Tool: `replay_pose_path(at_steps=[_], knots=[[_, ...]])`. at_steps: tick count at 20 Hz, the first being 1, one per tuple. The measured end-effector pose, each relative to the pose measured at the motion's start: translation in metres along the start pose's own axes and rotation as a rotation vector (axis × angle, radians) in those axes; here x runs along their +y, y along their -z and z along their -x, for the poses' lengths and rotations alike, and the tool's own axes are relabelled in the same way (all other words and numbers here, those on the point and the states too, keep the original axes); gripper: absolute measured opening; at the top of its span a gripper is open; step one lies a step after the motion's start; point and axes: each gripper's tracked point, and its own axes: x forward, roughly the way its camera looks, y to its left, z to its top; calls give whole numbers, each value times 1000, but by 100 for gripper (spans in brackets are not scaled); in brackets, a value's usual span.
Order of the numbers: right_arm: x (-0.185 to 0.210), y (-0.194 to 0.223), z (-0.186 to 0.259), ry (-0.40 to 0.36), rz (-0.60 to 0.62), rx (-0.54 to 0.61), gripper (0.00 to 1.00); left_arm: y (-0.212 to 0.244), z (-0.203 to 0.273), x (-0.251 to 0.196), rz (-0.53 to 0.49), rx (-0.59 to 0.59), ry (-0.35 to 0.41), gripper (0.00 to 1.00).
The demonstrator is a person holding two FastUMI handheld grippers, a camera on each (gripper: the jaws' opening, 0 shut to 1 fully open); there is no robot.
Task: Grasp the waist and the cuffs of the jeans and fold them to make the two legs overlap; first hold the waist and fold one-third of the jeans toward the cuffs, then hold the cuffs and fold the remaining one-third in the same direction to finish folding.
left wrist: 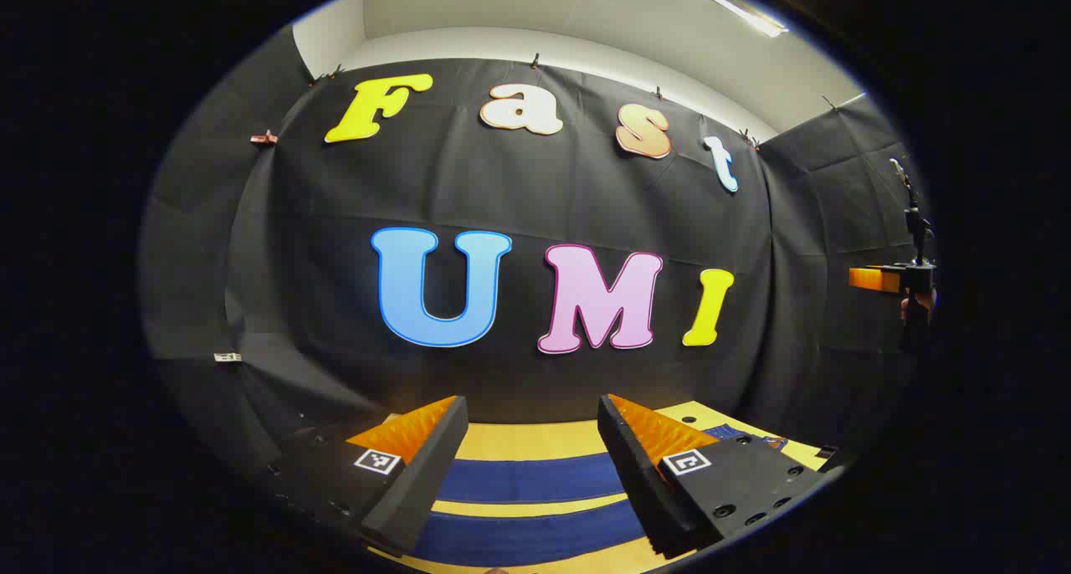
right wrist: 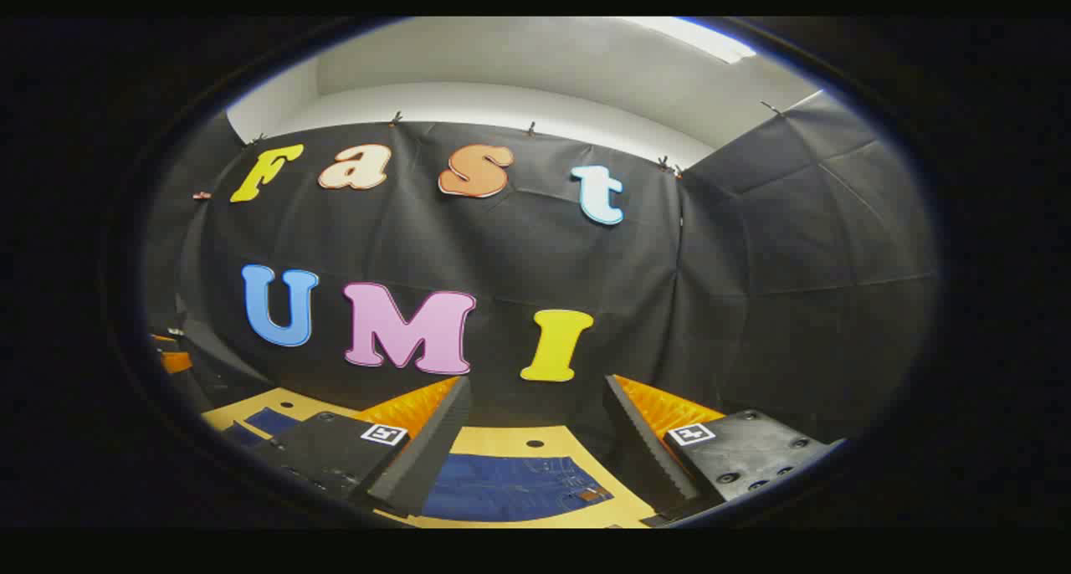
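The left gripper (left wrist: 531, 440) hangs with jaws apart above the jeans (left wrist: 535, 507), whose two legs lie across the table (left wrist: 535, 440); the right gripper (left wrist: 887, 279) shows far right

Jeans partly hidden in both views.
Left gripper view: legs (left wrist: 535, 478) run behind both fingers (left wrist: 418, 465), cuffs unseen. Right gripper view: waist end (right wrist: 515, 486) cut by lower edge and left finger (right wrist: 418, 457); far gripper (left wrist: 887, 279) too small to judge.
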Motion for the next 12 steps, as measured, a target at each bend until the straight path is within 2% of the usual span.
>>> replay_pose_path(at_steps=[6, 12], knots=[[17, 8, -1, -48, 15, 38, 95, -10, 16, 21, 4, -10, -62, 97], [17, 12, 2, -42, 3, 38, 95, -14, 17, 29, 4, -7, -88, 98]])
